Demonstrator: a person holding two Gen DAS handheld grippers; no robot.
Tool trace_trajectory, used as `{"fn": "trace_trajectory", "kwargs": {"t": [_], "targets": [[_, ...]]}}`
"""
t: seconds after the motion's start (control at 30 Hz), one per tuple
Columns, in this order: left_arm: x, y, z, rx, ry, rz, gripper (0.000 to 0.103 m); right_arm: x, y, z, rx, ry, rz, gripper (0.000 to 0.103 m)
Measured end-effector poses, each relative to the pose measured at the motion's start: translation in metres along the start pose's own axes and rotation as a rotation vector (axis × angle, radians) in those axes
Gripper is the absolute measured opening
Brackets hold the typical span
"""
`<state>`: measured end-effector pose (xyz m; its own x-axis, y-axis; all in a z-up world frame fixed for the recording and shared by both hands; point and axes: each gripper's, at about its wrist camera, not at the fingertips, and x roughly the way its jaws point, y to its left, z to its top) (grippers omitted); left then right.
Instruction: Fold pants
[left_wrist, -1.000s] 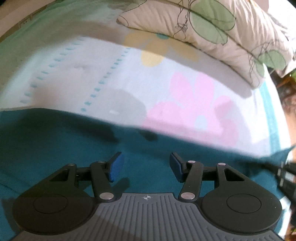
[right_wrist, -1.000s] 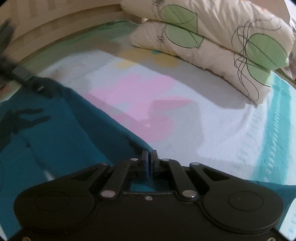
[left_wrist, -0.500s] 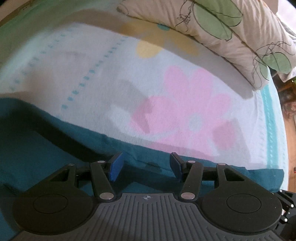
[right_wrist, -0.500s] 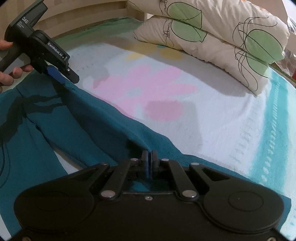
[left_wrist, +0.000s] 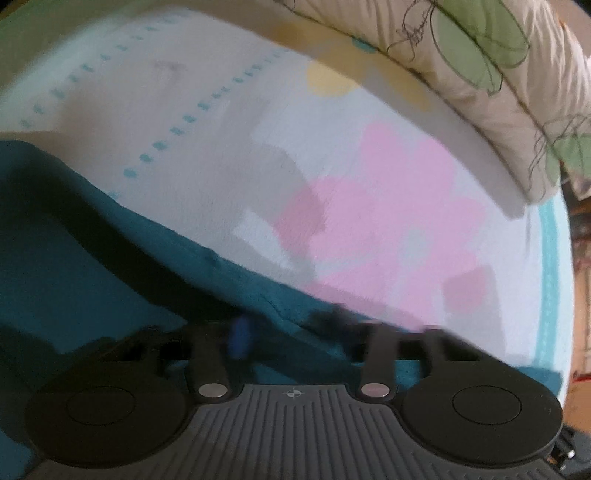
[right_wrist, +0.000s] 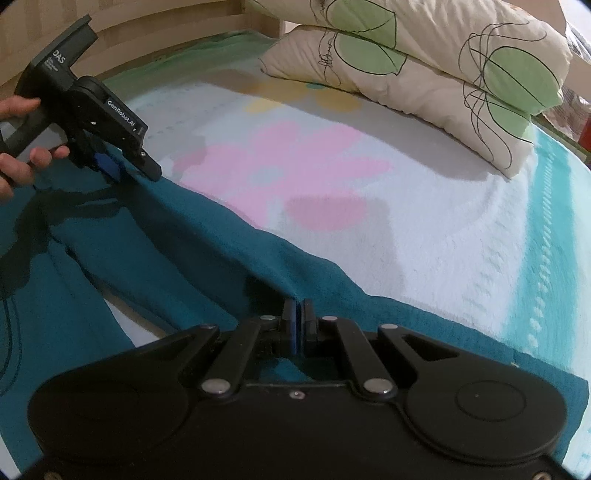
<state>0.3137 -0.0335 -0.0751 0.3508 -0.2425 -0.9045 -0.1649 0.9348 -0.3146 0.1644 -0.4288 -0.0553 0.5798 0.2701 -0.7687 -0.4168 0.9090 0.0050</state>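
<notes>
Bed: a flowered sheet carries the teal pants, spread flat along its near side, pillows beyond.
Progress: early, I judge; both grips at the far edge, no fold laid yet.
Right gripper: clamped tight on that edge.
Left gripper: closing, cloth between its jaws.
Views: right wrist alone shows the person's hand; left wrist is blurred.

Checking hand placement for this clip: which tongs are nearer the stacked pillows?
Right, by a modest margin. The right tongs pinch the teal pants edge below the pillows; the left tongs, closing on the same edge, sit farther along it.
</notes>
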Motion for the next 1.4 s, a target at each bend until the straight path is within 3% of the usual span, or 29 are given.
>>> {"fn": "trace_trajectory", "kwargs": {"t": [0.1, 0.27, 0.43, 0.53, 0.73, 0.83, 0.9, 0.93, 1.03, 1.23, 1.3, 1.4], "targets": [[-0.01, -0.003, -0.003, -0.006, -0.03, -0.008, 0.004, -0.002, 0.001, 0.0, 0.017, -0.011, -0.007, 0.007], [-0.063, -0.018, -0.033, 0.136, -0.088, 0.029, 0.004, -0.027, 0.005, 0.001, 0.04, -0.037, -0.014, 0.007], [-0.125, -0.017, -0.09, 0.258, -0.138, 0.014, 0.004, -0.078, 0.028, -0.016, 0.048, -0.039, -0.011, 0.007], [-0.143, -0.004, -0.131, 0.283, -0.119, 0.011, 0.004, -0.103, 0.046, -0.037, 0.084, -0.021, 0.014, 0.007], [-0.136, 0.036, -0.204, 0.251, -0.027, 0.054, 0.004, -0.119, 0.089, -0.086, 0.154, 0.104, 0.045, 0.007], [-0.115, 0.049, -0.219, 0.221, 0.014, 0.096, 0.004, -0.114, 0.1, -0.1, 0.203, 0.174, 0.073, 0.007], [-0.103, 0.055, -0.221, 0.2, 0.03, 0.108, 0.004, -0.118, 0.1, -0.103, 0.24, 0.183, 0.083, 0.017], [-0.099, 0.057, -0.22, 0.198, 0.031, 0.116, 0.004, -0.124, 0.098, -0.102, 0.269, 0.172, 0.078, 0.016], [-0.092, 0.055, -0.217, 0.206, 0.023, 0.128, 0.004, -0.148, 0.079, -0.099, 0.349, 0.125, 0.021, 0.016], [-0.092, 0.059, -0.218, 0.21, 0.018, 0.118, 0.004, -0.188, 0.009, -0.116, 0.531, 0.112, -0.204, 0.017], [-0.09, 0.06, -0.218, 0.205, 0.022, 0.116, 0.004, -0.192, -0.015, -0.128, 0.568, 0.122, -0.279, 0.028], [-0.087, 0.061, -0.221, 0.207, 0.026, 0.119, 0.004, -0.195, -0.048, -0.156, 0.647, 0.139, -0.355, 0.035]]}}
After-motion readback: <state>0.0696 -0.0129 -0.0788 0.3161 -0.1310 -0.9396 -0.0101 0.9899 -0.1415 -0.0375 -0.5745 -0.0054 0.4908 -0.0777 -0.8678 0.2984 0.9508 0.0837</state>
